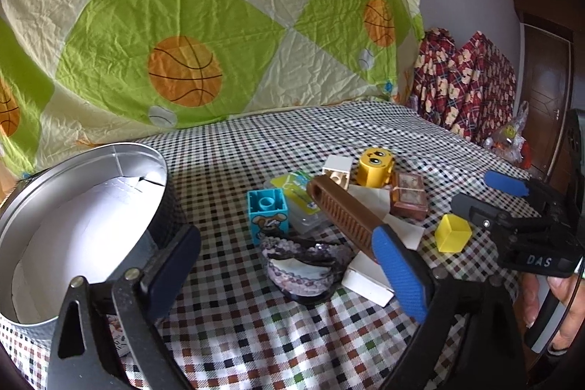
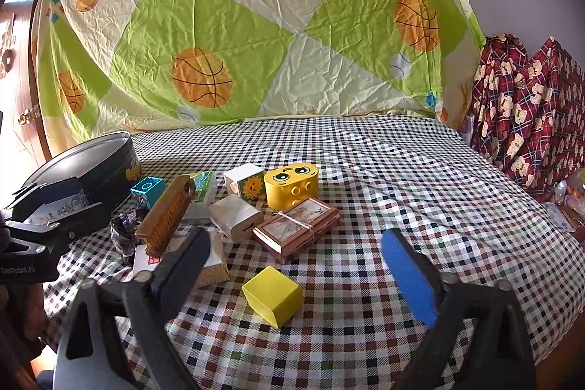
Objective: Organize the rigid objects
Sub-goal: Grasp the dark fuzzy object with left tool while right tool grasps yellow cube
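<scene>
Reading "DAS" on my right tool [image 1: 512, 203] and "GenRobot.AI" on my left tool [image 2: 55, 207]; both gape wide over the checked-cloth counter [image 2: 365, 170], yellow plastic cube [image 2: 272, 295] ungripped.

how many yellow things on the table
2: a yellow cube lying nearest the right claw, and a yellow face block farther back beside the white sun block. The pile may hide more.

round tin [image 1: 91, 170]: bare metal inside, satin sheen, white paper liner. yellow cube [image 2: 272, 295]: smooth matt plastic. yellow face block [image 2: 291, 183]: glossy plastic. brown comb [image 1: 343, 216]: ribbed plastic. tablecloth [image 2: 402, 178]: checked woven cloth, creased. backdrop sheet [image 2: 256, 24]: wrinkled printed cloth.
</scene>
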Motion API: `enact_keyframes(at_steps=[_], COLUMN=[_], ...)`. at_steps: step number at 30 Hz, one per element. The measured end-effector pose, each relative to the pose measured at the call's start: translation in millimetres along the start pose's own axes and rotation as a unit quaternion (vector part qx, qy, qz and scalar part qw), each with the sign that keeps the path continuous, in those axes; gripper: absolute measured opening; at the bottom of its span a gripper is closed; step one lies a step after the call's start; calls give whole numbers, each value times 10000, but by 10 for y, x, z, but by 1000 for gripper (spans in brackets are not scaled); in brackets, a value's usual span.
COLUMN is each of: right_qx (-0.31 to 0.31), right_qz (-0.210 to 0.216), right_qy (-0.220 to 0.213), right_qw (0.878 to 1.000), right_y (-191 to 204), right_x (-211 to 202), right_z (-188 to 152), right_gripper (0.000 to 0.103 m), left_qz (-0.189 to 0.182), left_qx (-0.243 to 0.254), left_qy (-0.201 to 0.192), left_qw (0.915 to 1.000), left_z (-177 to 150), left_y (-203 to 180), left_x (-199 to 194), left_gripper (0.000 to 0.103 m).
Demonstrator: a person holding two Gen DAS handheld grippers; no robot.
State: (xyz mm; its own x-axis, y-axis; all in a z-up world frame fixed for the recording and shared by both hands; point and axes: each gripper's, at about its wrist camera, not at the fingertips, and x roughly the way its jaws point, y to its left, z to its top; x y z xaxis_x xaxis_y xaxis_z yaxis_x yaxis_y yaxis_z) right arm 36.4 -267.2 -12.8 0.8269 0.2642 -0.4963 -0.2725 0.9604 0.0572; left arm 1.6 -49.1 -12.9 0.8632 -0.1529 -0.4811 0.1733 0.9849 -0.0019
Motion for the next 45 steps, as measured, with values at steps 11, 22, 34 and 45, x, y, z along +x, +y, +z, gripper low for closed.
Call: enact_keyframes(at_steps=[11, 22, 34, 45], right_qx=[-18, -102, -266, -162], right_qz=[26, 3, 222, 284], right_qy=[144, 565, 755, 293], right_qw=[9999, 9983, 9965, 9990], right_y=[-32, -10, 25, 18], right_x=[29, 196, 288, 166], right_z=[-53, -128, -192, -189], right_gripper=[92, 86, 37, 37], left_qz=[-232, -498, -551, -425], left_qx=[294, -276, -324, -375], left_qy=[555, 1262, 1148, 804], left_qw=[9978, 9904, 9913, 9952], left_z=[-44, -66, -32, -16], left_y=[-108, 75, 102, 137], left_x=[164, 419, 379, 257], left_gripper=[83, 81, 45, 44])
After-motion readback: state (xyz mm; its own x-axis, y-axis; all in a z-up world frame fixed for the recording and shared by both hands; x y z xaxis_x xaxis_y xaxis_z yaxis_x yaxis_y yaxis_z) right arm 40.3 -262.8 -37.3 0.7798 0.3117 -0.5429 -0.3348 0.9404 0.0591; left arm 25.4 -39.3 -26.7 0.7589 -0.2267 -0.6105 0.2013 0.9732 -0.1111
